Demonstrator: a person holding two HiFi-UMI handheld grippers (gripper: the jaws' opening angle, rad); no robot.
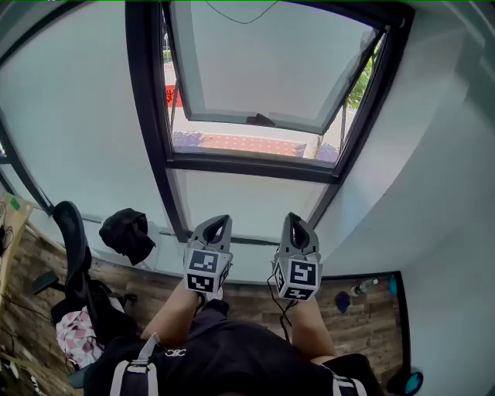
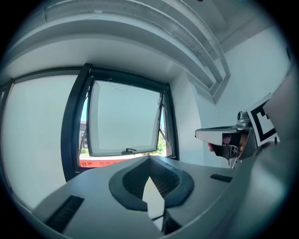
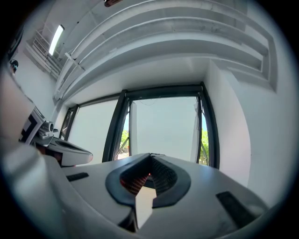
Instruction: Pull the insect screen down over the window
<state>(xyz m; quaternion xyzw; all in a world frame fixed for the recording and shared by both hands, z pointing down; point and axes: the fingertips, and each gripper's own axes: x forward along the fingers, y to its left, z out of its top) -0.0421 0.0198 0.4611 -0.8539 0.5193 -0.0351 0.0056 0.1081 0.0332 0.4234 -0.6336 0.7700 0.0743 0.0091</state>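
**Head view: both sets of fingers clenched, window well ahead**

L gripper point(image 1: 220, 226) & R gripper point(image 1: 298, 224) sit side by side, near each other, both aimed at the window point(image 1: 263, 66) and well apart from it. Left gripper view: my fingers point(image 2: 126, 184) are pressed together at the tips, nothing btwn them. Right gripper view: same, tips meeting, empty. The sash point(image 1: 232, 116) is swung open at its lower edge inside the dark frame point(image 1: 147, 93). A thin cord point(image 1: 240, 18) hangs at the frame top. I can't make out the insect screen itself.
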